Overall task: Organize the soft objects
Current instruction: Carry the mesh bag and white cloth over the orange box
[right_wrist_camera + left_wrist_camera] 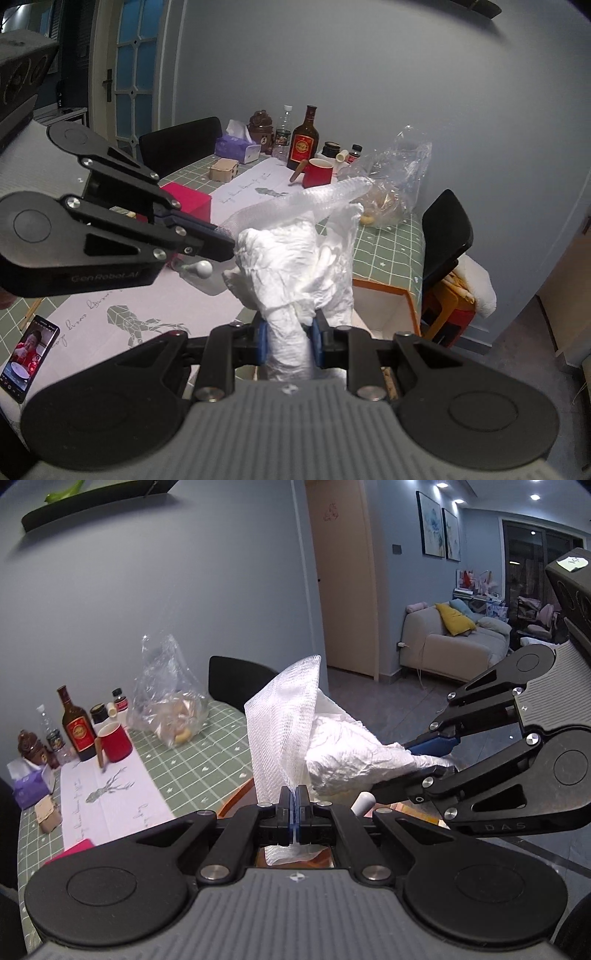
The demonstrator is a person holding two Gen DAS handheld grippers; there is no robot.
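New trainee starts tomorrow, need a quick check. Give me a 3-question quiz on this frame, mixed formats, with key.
1. True or false: the left gripper is shut on the white net.
2. Multiple choice: what does the right gripper hold? A) red mug B) crumpled white paper C) tissue box
3. Fill in: the red mug stands on the table right in front of the brown ____.

Key:
1. True; its jaws pinch the net's lower edge.
2. B; the crumpled white paper sits between its pads.
3. bottle.
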